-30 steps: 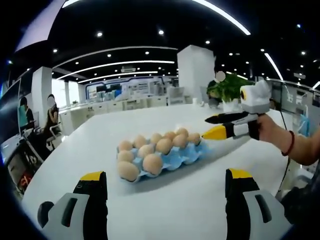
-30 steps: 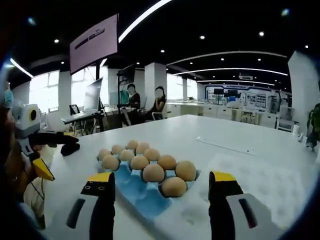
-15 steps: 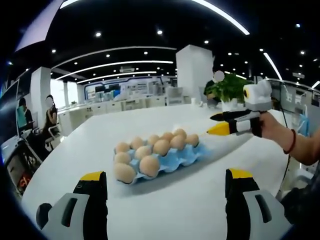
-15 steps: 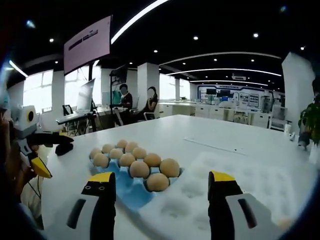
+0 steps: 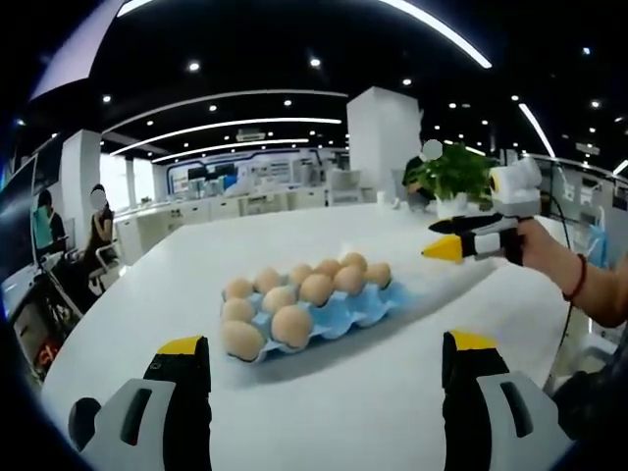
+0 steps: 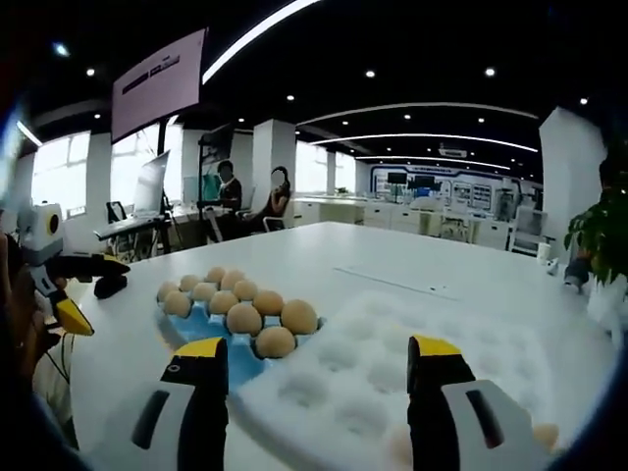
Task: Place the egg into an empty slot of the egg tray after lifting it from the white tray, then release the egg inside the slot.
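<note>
Eggs sit packed in the blue egg tray [image 5: 324, 309] mid-table, brown, one per slot; whether any slot is free, cannot tell from here. White tray [image 6: 392, 378] lies just beside it, touching at one edge, most dimples bare. One egg [image 6: 543, 435] shows at its far right corner, prob. the pick target. Right claw [image 6: 314, 412] is wide open, nothing held, aimed over the white tray, apparently lined up for a reach. Left claw [image 5: 324, 412] also wide open, empty, held back from the blue tray, likely on standby. White table [image 5: 324, 392] carries both trays.
</note>
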Demonstrator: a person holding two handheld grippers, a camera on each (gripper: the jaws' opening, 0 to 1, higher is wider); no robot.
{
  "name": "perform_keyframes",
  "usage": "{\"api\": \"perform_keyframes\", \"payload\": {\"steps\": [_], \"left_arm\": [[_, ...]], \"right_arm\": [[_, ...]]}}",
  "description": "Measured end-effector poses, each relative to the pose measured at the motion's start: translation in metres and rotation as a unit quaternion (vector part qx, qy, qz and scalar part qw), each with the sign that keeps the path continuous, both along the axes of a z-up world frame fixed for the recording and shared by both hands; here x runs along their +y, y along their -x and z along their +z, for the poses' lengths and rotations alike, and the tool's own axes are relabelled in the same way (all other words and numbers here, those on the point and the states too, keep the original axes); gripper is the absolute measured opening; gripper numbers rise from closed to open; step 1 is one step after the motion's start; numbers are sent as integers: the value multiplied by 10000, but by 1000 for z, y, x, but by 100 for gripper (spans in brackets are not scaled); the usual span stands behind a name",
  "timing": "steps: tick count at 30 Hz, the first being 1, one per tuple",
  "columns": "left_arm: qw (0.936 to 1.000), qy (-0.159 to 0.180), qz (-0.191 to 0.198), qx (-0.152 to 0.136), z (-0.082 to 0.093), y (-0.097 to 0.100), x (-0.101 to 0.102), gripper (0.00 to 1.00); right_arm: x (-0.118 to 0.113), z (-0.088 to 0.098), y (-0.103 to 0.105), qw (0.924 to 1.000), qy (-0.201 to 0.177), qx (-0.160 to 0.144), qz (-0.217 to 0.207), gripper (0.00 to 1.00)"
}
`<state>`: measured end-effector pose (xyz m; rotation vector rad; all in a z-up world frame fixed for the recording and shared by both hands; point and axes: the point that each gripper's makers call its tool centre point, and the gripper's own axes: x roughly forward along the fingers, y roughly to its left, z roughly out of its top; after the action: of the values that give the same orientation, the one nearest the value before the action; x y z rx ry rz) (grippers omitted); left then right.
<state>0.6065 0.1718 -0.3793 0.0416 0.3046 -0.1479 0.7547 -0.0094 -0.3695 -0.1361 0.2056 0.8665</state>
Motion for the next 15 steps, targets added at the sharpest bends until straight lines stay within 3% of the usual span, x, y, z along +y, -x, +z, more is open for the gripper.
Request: {"api": "perform_keyframes", "payload": {"steps": [15], "left_arm": [[10000, -48, -1, -8, 1, 1, 1, 100]], "right_arm": [[-38, -3, -4, 9995, 7, 76, -305, 74]]}}
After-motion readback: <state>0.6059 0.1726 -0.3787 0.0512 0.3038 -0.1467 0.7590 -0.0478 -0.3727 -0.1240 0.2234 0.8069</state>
